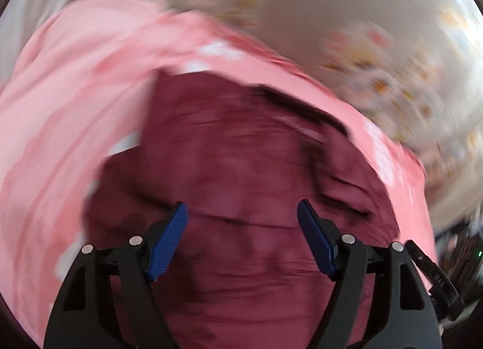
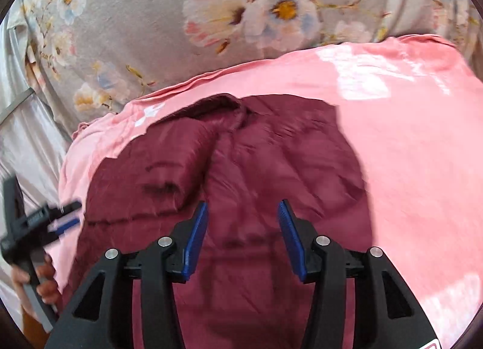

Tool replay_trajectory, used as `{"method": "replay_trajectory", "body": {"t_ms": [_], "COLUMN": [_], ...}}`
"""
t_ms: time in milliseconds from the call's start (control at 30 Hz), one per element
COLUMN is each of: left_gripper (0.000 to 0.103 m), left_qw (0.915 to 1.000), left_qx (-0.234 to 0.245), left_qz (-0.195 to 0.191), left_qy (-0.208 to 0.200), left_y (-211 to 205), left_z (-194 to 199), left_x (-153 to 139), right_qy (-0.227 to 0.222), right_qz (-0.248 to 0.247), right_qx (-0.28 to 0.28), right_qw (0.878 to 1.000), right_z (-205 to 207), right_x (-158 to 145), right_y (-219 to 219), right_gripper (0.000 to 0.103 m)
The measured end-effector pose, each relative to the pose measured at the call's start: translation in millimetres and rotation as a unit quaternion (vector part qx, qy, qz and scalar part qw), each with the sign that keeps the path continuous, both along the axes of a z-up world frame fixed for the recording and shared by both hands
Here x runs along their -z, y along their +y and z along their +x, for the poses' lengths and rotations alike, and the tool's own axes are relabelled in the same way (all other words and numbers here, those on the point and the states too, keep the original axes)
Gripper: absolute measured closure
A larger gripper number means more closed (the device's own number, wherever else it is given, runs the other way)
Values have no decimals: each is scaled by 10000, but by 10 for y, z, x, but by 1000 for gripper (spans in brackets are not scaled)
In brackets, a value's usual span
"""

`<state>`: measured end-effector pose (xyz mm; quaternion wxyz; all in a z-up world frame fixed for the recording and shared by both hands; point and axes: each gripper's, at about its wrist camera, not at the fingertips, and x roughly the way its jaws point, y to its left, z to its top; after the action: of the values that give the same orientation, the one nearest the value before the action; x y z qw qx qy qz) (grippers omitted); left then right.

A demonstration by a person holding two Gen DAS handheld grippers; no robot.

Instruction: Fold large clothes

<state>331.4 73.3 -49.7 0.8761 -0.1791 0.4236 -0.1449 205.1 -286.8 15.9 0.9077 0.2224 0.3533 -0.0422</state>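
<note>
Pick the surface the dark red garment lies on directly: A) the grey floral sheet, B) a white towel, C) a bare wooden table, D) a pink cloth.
D: in the right wrist view the dark red garment lies spread on the pink cloth, which borders it on the left, far side and right; the grey floral sheet shows only beyond the pink edge.

Your left wrist cam sits right behind its blue-padded left gripper [image 1: 242, 208], tilted down and close over the dark maroon quilted garment [image 1: 241, 149], all smeared with blur. Your right one looks down the same way past the right gripper [image 2: 243, 208], sharper. Both share that garment, the pink sheet [image 2: 407, 143] and the grey floral bedspread [image 2: 157, 16] beyond.
</note>
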Motion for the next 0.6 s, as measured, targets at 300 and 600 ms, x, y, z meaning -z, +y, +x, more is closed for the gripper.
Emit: {"method": "replay_trajectory", "body": {"t_ms": [300, 600], "left_gripper": [48, 102], "left_qw": [9855, 9865], "left_qx": [-914, -1446], "left_qz": [-1171, -683], "left_qy": [824, 360], "left_y": [631, 730], "left_z": [409, 369], "left_x": [481, 229], "right_qy": [421, -65], "right_qz": [-848, -33], "right_qx": [-571, 479], "right_qw": [9939, 9988], "right_z": [840, 753], "right_x": [187, 77], "right_y": [632, 117], "right_gripper": [41, 90]}}
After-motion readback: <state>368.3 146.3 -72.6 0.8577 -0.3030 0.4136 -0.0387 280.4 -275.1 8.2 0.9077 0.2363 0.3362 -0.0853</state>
